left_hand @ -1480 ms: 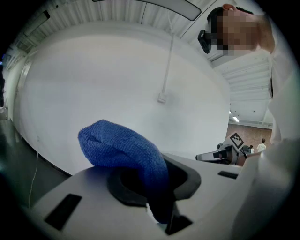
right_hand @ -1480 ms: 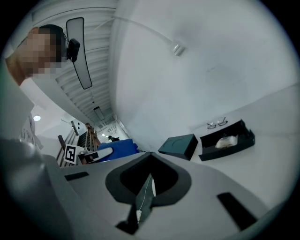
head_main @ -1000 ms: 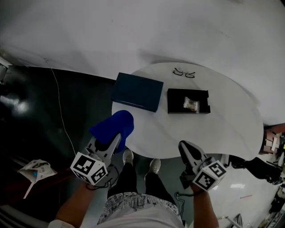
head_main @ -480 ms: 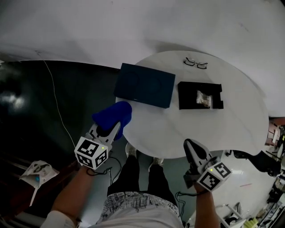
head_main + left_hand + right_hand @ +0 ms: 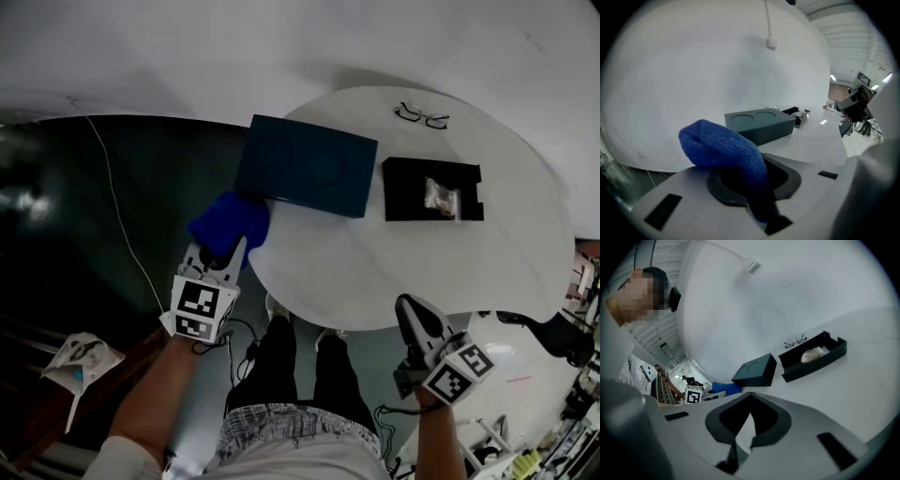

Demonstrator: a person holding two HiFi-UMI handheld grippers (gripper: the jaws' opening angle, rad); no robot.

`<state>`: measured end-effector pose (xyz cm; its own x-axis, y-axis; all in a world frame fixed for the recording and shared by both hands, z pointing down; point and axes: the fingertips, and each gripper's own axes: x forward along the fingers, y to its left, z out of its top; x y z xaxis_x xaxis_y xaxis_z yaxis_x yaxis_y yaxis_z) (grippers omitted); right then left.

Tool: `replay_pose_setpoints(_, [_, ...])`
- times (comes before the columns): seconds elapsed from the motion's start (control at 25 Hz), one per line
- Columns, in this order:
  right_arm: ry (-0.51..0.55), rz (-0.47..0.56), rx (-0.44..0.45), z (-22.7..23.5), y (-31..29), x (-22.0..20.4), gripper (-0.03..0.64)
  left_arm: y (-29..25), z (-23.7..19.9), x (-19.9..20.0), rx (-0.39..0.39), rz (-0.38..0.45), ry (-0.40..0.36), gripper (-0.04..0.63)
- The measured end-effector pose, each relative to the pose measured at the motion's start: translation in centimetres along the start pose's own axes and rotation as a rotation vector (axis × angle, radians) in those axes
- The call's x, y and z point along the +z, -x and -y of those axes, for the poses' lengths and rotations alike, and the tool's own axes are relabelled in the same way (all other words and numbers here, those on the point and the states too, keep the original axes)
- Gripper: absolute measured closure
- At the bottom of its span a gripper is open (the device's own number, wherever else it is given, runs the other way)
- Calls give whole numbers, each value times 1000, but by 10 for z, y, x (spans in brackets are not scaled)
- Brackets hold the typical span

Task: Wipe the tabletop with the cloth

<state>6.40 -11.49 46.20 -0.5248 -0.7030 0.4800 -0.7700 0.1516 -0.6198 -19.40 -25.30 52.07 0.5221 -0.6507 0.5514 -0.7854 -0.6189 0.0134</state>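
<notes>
**Cloth at left rim, wipe not yet begun**

Left gripper [image 5: 225, 255] fingers pinching blue cloth [image 5: 723, 149], wad bulging fwd past the tips. Cloth held just off left edge of worktop [image 5: 375, 272], beside near corner of dark blue box [image 5: 307, 176]; contact w/ surface not discernible. Bare worktop lying to the right of those fingers, so next move prob. a rightward sweep along the near side, below box and black tray [image 5: 434, 190]. Right gripper [image 5: 413, 319] fingers pressed together, empty, at near-right rim, well apart from cloth. Left clearly nearer. Glasses [image 5: 421, 116] at far edge, out of the way.
</notes>
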Motion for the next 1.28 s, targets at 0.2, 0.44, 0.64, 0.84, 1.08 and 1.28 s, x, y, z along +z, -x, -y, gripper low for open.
replay_pose_setpoints(0.2, [-11,-12,-7,10,2,-6,609,-21,18,-24,-16,-60,-40,512])
replay_pose_setpoints(0.44, [-33,-8,-25,22,13,-13,609,-28,19,-34,-20,-90,-35,512])
replay_pose_setpoints(0.64, [-49,6,-26,28,23,-17,609,-33,34,-32,-20,-132,-100,514])
replay_pose_setpoints(0.84, [-66,35,-32,41,44,-17,609,-46,68,-24,-60,-147,-140,514])
replay_pose_setpoints(1.08, [-101,73,-44,65,76,-23,609,-66,125,-17,-124,-161,-162,515])
replay_pose_setpoints(1.28, [-132,114,-59,93,110,-24,609,-84,177,-8,-171,-159,-190,515])
